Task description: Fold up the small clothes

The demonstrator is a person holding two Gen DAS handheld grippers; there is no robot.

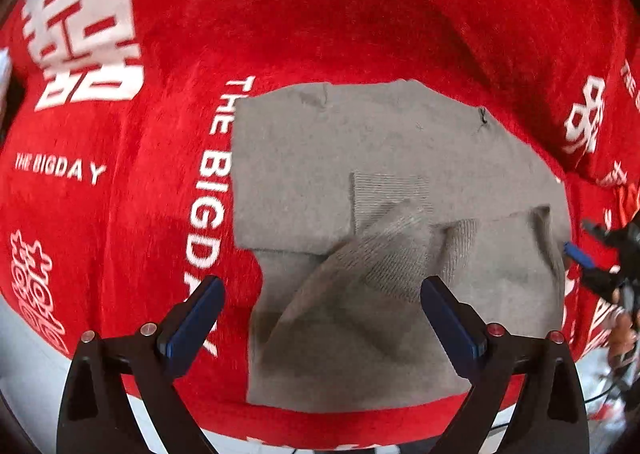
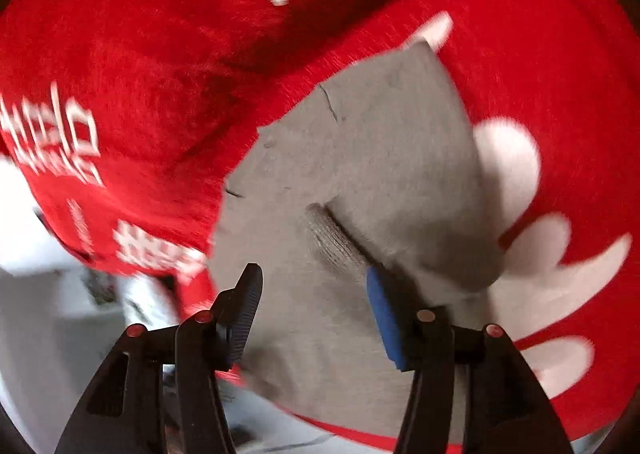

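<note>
A small grey knit garment [image 1: 392, 222] lies partly folded on a red blanket [image 1: 160, 174], its ribbed cuffs bunched near the middle. My left gripper [image 1: 320, 294] is open and hovers over the garment's near edge, holding nothing. In the right wrist view the same grey garment [image 2: 360, 182] lies under my right gripper [image 2: 316, 286], which is open and empty just above the cloth. The right gripper also shows at the right edge of the left wrist view [image 1: 592, 254], beside the garment's right edge.
The red blanket [image 2: 140, 74] with white lettering covers the whole surface. A white floor or surface [image 2: 48, 314] shows past its near edge. A hand [image 1: 620, 334] and cables are at the far right.
</note>
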